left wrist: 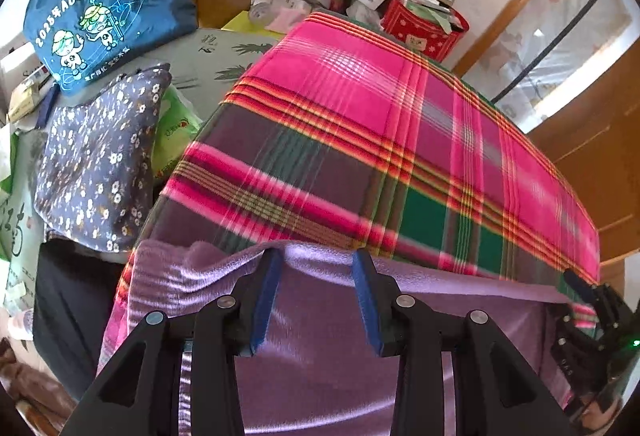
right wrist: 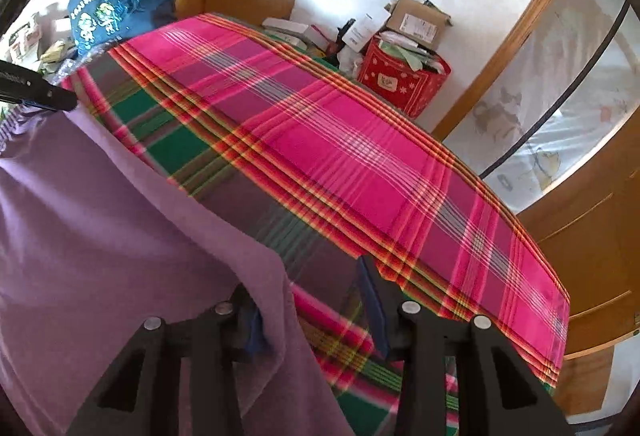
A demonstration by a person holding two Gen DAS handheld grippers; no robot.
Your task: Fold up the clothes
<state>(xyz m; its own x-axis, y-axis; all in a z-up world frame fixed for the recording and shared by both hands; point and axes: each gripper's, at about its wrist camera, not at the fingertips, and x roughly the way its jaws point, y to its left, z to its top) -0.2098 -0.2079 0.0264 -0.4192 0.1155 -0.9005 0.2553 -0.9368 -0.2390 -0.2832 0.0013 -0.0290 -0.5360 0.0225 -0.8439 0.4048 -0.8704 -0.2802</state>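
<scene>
purple garment (left wrist: 340, 348) lies at the near edge of the plaid surface (left wrist: 360, 123), both grippers' fingers (left wrist: 362, 300) spread wide, gripping nothing, fold stage unclear.

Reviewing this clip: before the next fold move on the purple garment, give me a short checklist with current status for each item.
1. Left gripper open at the purple garment edge: ok.
2. Right gripper open: ok.
3. Right gripper's left finger clear of cloth: not ok, partly covered.
4. Either gripper pinching the garment: not ok, both open.
5. Plaid cloth ahead bare for laying: ok.
6. Garment flat, no wrinkles: cannot tell.
</scene>
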